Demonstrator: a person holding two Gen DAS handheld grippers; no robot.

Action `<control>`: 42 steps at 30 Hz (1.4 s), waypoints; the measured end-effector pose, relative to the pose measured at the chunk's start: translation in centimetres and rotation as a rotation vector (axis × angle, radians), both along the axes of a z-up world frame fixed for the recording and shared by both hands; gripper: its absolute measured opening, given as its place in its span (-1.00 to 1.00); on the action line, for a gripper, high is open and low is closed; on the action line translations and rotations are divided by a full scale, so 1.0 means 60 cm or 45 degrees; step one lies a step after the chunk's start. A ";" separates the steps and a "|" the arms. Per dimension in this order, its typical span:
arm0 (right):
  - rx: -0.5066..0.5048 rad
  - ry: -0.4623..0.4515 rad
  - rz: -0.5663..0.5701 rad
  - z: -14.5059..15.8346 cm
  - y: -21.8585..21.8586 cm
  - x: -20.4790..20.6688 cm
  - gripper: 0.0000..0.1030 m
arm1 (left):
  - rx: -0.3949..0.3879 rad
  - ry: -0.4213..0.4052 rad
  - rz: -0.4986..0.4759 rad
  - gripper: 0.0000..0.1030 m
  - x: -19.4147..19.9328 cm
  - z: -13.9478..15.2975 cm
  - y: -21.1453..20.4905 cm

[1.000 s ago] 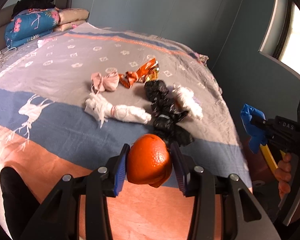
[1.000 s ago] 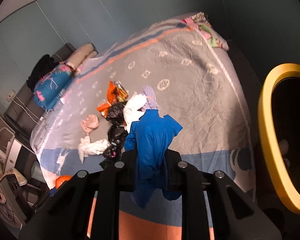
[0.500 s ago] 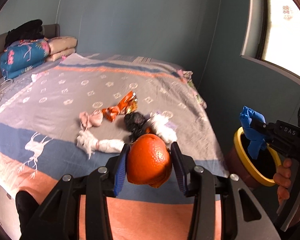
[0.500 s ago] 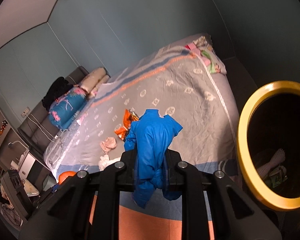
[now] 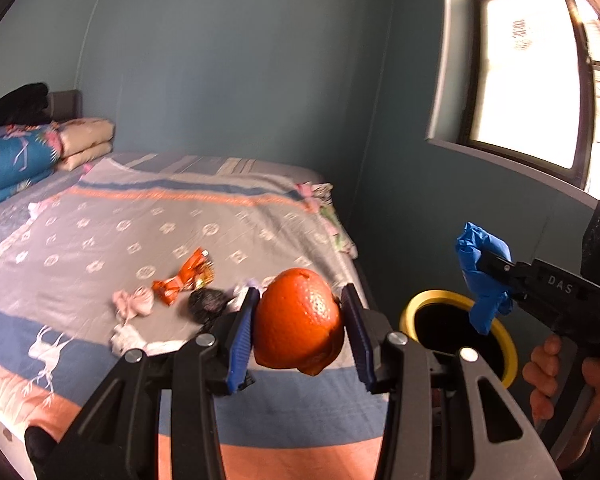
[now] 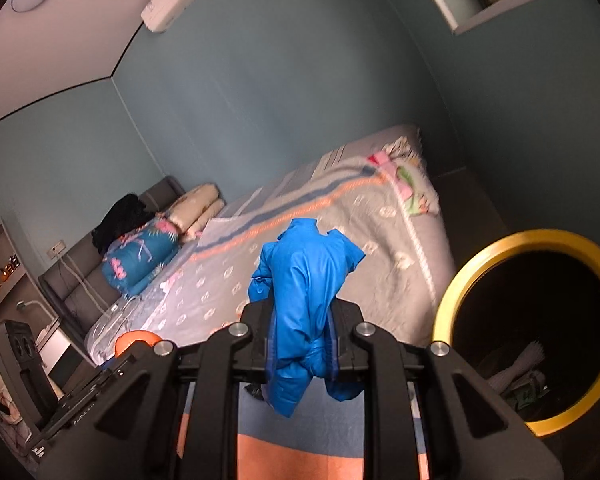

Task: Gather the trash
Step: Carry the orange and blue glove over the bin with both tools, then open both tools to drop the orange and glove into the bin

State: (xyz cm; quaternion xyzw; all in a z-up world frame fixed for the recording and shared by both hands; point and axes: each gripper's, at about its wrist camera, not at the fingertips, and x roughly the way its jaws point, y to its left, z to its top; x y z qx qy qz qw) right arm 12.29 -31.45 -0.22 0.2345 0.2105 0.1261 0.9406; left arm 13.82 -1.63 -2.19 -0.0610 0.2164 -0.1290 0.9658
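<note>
My left gripper [image 5: 298, 330] is shut on an orange peel [image 5: 298, 322], held above the near end of the bed. My right gripper [image 6: 300, 336] is shut on a crumpled blue plastic bag [image 6: 306, 300]; from the left wrist that bag [image 5: 482, 276] hangs over the yellow-rimmed trash bin [image 5: 408, 308]. The bin [image 6: 476, 280] stands right of the bed, with rubbish inside. On the bedspread lie an orange snack wrapper [image 5: 184, 280], a pink wad [image 5: 134, 302], a black bag [image 5: 208, 302] and white wads [image 5: 128, 338].
The bed [image 5: 100, 240] fills the left half, with folded quilts [image 5: 16, 156] and dark clothes at its head. A colourful cloth [image 5: 324, 208] lies at the far right corner. A window [image 5: 540, 80] is up right. A hand [image 5: 544, 376] grips the right tool.
Both grippers have risen and swung right, away from the trash pile toward the bin, which now shows in both views. The orange peel and the blue bag stay gripped.
</note>
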 end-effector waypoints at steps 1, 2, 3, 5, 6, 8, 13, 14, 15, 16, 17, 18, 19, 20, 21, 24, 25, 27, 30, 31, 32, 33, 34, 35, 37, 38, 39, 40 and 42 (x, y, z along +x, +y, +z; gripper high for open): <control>0.004 -0.008 -0.012 0.005 -0.009 -0.005 -0.64 | 0.004 -0.010 -0.012 -0.23 0.000 0.004 -0.008; 0.006 -0.015 -0.020 0.010 -0.017 -0.007 -0.64 | 0.011 -0.021 -0.026 -0.23 0.000 0.009 -0.017; 0.004 -0.024 -0.033 0.016 -0.026 -0.011 -0.64 | 0.015 -0.029 -0.037 -0.23 0.000 0.012 -0.024; -0.010 -0.042 -0.061 0.027 -0.041 -0.021 -0.64 | 0.018 -0.043 -0.062 -0.23 0.001 0.019 -0.040; -0.012 -0.048 -0.069 0.031 -0.047 -0.024 -0.64 | 0.016 -0.048 -0.075 -0.23 0.003 0.022 -0.050; -0.022 -0.059 -0.093 0.038 -0.060 -0.031 -0.64 | 0.012 -0.053 -0.100 -0.23 0.009 0.027 -0.067; -0.058 -0.066 -0.158 0.047 -0.099 -0.042 -0.64 | 0.021 -0.064 -0.178 -0.23 0.018 0.034 -0.111; -0.062 -0.064 -0.167 0.047 -0.106 -0.040 -0.64 | 0.026 -0.066 -0.194 -0.22 0.021 0.034 -0.120; -0.073 -0.063 -0.179 0.049 -0.116 -0.042 -0.64 | 0.031 -0.068 -0.211 -0.22 0.023 0.033 -0.131; -0.081 -0.064 -0.191 0.050 -0.122 -0.043 -0.63 | 0.033 -0.069 -0.220 -0.23 0.025 0.033 -0.138; -0.090 -0.065 -0.204 0.050 -0.127 -0.045 -0.63 | 0.035 -0.068 -0.231 -0.23 0.028 0.033 -0.146; -0.102 -0.066 -0.221 0.052 -0.136 -0.048 -0.63 | 0.038 -0.066 -0.244 -0.22 0.031 0.032 -0.156; -0.108 -0.067 -0.231 0.053 -0.140 -0.049 -0.63 | 0.040 -0.063 -0.254 -0.23 0.034 0.031 -0.165; -0.113 -0.066 -0.241 0.053 -0.146 -0.049 -0.63 | 0.044 -0.057 -0.268 -0.22 0.038 0.029 -0.175; -0.120 -0.063 -0.259 0.053 -0.156 -0.050 -0.63 | 0.048 -0.051 -0.280 -0.22 0.043 0.027 -0.184; -0.130 -0.048 -0.293 0.051 -0.175 -0.046 -0.63 | 0.061 -0.034 -0.318 -0.22 0.057 0.017 -0.212; -0.138 -0.038 -0.308 0.049 -0.184 -0.042 -0.63 | 0.066 -0.029 -0.328 -0.22 0.060 0.014 -0.222; -0.151 -0.017 -0.336 0.043 -0.201 -0.035 -0.63 | 0.070 -0.016 -0.354 -0.22 0.067 0.007 -0.243; -0.152 0.020 -0.364 0.029 -0.225 -0.024 -0.63 | 0.087 0.003 -0.385 -0.23 0.077 -0.005 -0.271; -0.152 0.037 -0.376 0.022 -0.235 -0.018 -0.63 | 0.095 0.010 -0.395 -0.22 0.081 -0.010 -0.280; -0.150 0.053 -0.385 0.017 -0.243 -0.013 -0.63 | 0.100 0.016 -0.403 -0.22 0.083 -0.013 -0.288; -0.144 0.074 -0.393 0.008 -0.254 -0.007 -0.63 | 0.105 0.026 -0.412 -0.22 0.087 -0.019 -0.297; -0.138 0.088 -0.398 0.002 -0.261 -0.004 -0.63 | 0.109 0.034 -0.418 -0.22 0.090 -0.024 -0.304; -0.130 0.103 -0.403 -0.006 -0.267 0.001 -0.63 | 0.113 0.043 -0.422 -0.22 0.095 -0.028 -0.311; -0.118 0.134 -0.416 -0.023 -0.285 0.010 -0.63 | 0.115 0.063 -0.429 -0.22 0.107 -0.039 -0.325; -0.113 0.150 -0.421 -0.031 -0.290 0.016 -0.63 | 0.115 0.078 -0.432 -0.22 0.115 -0.044 -0.331; -0.106 0.166 -0.421 -0.039 -0.293 0.022 -0.63 | 0.113 0.099 -0.438 -0.22 0.121 -0.051 -0.340; -0.100 0.176 -0.418 -0.045 -0.296 0.025 -0.63 | 0.110 0.116 -0.444 -0.22 0.128 -0.056 -0.346; -0.098 0.197 -0.420 -0.057 -0.301 0.034 -0.62 | 0.108 0.154 -0.452 -0.22 0.142 -0.069 -0.362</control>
